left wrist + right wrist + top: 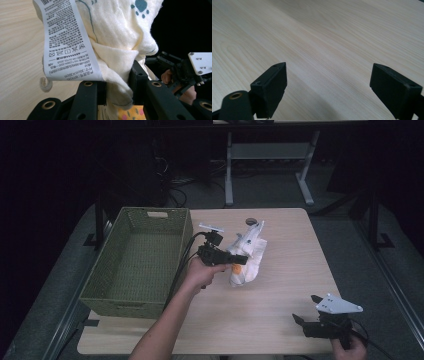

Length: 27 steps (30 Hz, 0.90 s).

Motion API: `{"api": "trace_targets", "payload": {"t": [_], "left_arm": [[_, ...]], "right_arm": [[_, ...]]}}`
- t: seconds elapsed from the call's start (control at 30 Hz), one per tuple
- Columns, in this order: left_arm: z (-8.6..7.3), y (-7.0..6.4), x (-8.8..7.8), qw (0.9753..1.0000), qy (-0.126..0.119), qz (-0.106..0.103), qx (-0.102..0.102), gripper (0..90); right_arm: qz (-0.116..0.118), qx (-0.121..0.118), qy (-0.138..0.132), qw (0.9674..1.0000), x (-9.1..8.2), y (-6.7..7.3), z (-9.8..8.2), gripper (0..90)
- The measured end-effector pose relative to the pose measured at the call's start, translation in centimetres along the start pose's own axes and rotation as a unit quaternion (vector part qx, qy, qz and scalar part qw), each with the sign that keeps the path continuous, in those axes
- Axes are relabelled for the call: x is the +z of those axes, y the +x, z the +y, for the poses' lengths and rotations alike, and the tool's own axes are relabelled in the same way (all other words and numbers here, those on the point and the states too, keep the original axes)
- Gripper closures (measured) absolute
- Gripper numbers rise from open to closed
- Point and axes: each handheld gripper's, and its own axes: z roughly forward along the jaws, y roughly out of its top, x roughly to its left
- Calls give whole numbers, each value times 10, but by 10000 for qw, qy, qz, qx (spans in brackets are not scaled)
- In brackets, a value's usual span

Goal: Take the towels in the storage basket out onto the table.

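Your left tool (117, 82) had its two black jaws pressed tight on a fold of the cream cloth (117, 37). A long white care label (66, 42) hung from the cloth, just left of the jaws. You could read "30cm×30cm" and "100%" on the label, with a row of little washing signs and a barcode at its top. The rest of the print was too small to read. The cloth had a blue paw print on it and a bit of orange at the bottom.

In the high view, your left tool (239, 258) held the cloth (247, 255) near the middle of the worktop (290, 270). The green woven basket (137, 262) sat just left of the cloth. I cannot tell if the cloth touched the worktop.

Your right tool (328, 87) had its jaws spread wide with nothing between them, just bare wood of the worktop (324, 37). In the high view your right tool (306, 309) was well apart from the cloth, down by the near right corner.
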Motion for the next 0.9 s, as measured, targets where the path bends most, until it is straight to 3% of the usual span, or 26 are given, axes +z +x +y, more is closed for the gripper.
{"api": "trace_targets", "payload": {"t": [0.5,0.9], "left_arm": [[-1,-1,29,9996,208,189,87,724],[-7,9,49,9985,367,405,28,723]], "right_arm": [[4,26,-16,10000,-1,-1,0,139],[11,30,-21,10000,-1,-2,-1,139]]}}
